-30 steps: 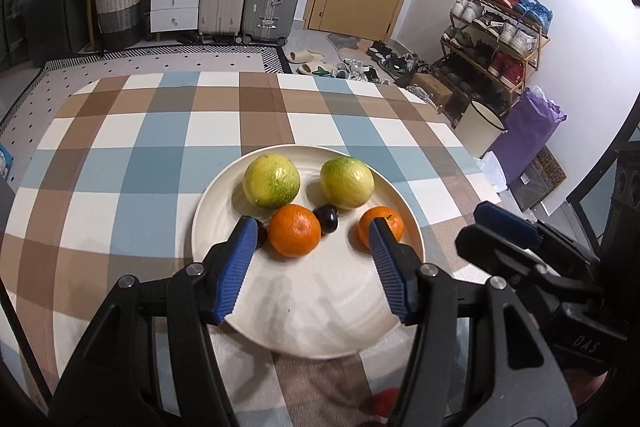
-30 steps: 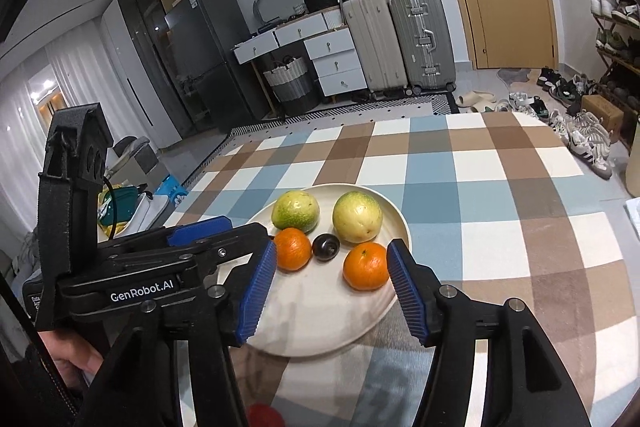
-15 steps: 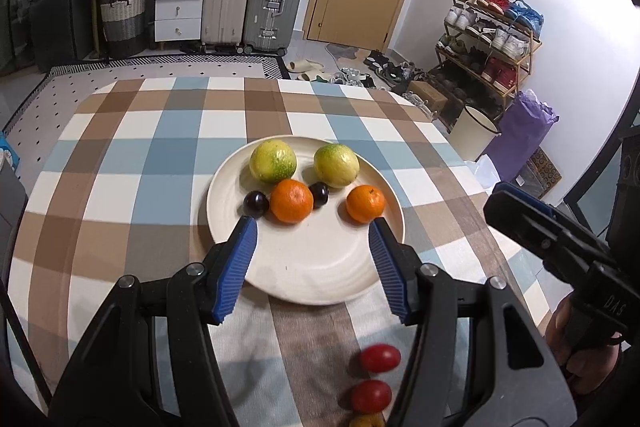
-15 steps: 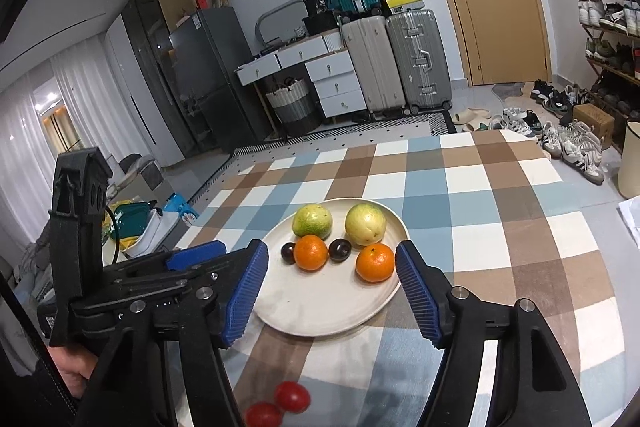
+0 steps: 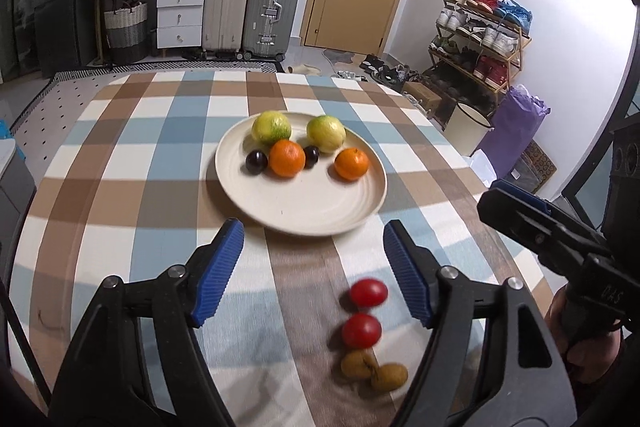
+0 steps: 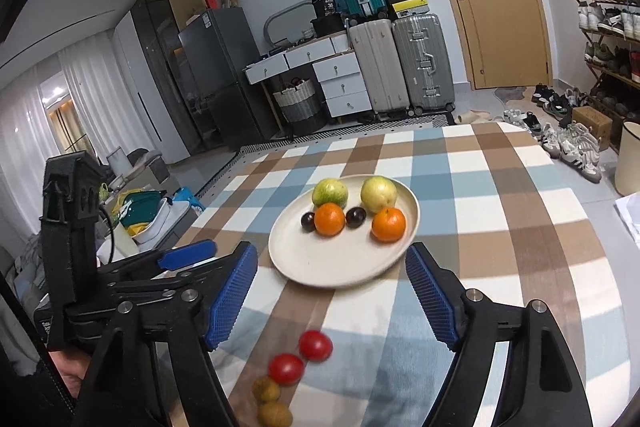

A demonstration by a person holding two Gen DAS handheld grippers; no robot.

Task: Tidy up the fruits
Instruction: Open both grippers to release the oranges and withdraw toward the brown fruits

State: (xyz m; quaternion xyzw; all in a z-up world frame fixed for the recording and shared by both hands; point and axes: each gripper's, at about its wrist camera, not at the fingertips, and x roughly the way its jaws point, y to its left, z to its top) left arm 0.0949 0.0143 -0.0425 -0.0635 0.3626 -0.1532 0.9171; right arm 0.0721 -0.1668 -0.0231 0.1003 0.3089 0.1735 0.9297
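Fruit sits in two groups on our checked surface [image 5: 120, 163]. On the cream plate [image 5: 320, 211] we see two yellow-green citrus [image 5: 271, 127], two oranges [image 5: 286, 158] and two dark plums [image 5: 256, 161], all toward its far side. Nearer us, off the plate, two red tomatoes [image 5: 368, 292] and two brown kiwis [image 5: 357, 363] lie in a loose row. Our left tool [image 5: 314, 269] is opening, nothing between its blue pads. Our right tool [image 6: 332, 297] is opening too, likewise empty, just short of the plate's near rim.
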